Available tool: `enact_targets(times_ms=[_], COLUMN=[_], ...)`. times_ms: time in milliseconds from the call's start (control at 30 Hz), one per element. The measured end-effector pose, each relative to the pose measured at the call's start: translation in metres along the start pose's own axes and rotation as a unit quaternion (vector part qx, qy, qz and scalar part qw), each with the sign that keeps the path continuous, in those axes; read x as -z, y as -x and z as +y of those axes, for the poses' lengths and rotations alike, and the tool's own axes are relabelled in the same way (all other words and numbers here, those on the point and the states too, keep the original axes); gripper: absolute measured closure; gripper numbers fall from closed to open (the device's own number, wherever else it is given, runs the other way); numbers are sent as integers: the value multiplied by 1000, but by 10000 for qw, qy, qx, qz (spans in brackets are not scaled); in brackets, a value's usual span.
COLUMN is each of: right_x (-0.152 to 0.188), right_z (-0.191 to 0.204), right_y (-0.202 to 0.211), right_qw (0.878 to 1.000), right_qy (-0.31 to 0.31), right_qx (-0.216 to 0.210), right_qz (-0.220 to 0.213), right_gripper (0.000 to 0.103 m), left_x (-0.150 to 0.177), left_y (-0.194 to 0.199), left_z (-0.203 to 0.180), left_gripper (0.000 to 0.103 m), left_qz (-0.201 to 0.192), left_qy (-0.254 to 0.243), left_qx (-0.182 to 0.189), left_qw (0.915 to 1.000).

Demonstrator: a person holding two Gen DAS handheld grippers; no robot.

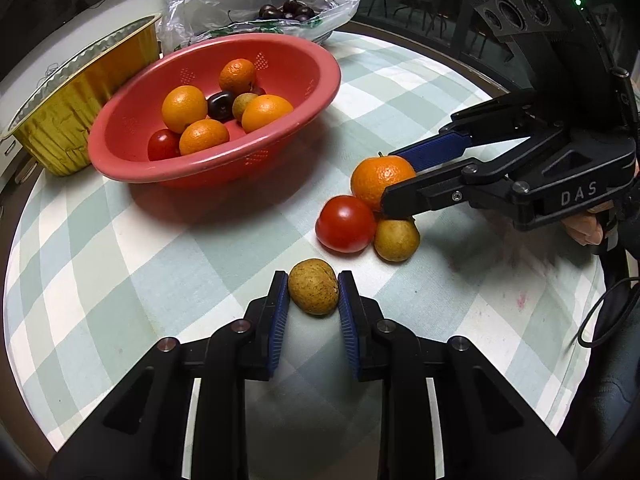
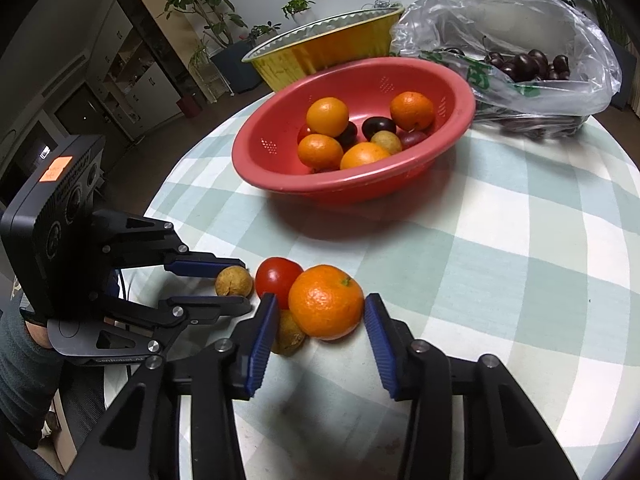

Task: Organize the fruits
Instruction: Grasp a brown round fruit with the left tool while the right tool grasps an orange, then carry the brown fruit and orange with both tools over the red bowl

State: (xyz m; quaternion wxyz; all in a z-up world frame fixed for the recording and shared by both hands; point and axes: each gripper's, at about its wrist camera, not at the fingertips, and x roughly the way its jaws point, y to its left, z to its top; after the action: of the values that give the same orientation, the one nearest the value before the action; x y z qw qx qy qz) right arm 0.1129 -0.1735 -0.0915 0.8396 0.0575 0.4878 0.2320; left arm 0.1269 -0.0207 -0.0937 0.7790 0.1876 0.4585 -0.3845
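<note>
Grasping two fruits at once, one per gripper. L gripper [image 1: 313, 288] has its pads touching both sides of a small brown fruit [image 1: 313, 287] near the table's front edge; looks clenched on it, fruit appears to sit on the cloth [image 1: 240, 240], lift not yet done. R gripper [image 2: 320, 312] brackets the orange [image 2: 326, 301]: blue pads just beside it on either side, a slim gap on the right pad in the R wrist view, so released, not yet squeezing.

Orange touches the tomato [image 2: 278, 278] and a second brown fruit [image 2: 289, 334] tucked under R's left finger. That cluster sits well apart from the red bowl [image 2: 460, 92], which already holds oranges, dark cherries, a tomato and one brown fruit. Gold tray [image 2: 320, 46] and cherry bag [image 2: 520, 20] stand behind the bowl.

To do it well, judging from this:
- R should close centred on the orange's widest part, w/ the left finger kept clear of the brown fruit below, else it gets pinched or rolled.
- Lift straight up before moving; tomato leans on the orange and may roll off toward the edge.
- L: gentle squeeze only, the fruit is small and round, could pop out fwd.
- Carry over the bowl rim, release low so the fruit inside doesn't bounce.
</note>
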Motion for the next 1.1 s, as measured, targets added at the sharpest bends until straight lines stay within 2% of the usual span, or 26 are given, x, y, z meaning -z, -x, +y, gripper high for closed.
enact_targets(times_ms=[300,733,1100], right_x=[0,-1,-7], right_z=[0,12,14], right_y=[2,18,27], right_qw=[10000,9979,9965], right_qy=[19,337,389], right_qx=[45,528,703], right_qz=[-1,-191,-244], right_gripper=[62,62,62], left_x=[0,-2,-21], left_y=[3,17,35], left_z=[1,3,16], left_gripper=[80,80,80], left_qz=[-43,-232,-466], left_qy=[64,207,307], left_qx=[-30,-138,-318], left_qw=[10000,9994,9979])
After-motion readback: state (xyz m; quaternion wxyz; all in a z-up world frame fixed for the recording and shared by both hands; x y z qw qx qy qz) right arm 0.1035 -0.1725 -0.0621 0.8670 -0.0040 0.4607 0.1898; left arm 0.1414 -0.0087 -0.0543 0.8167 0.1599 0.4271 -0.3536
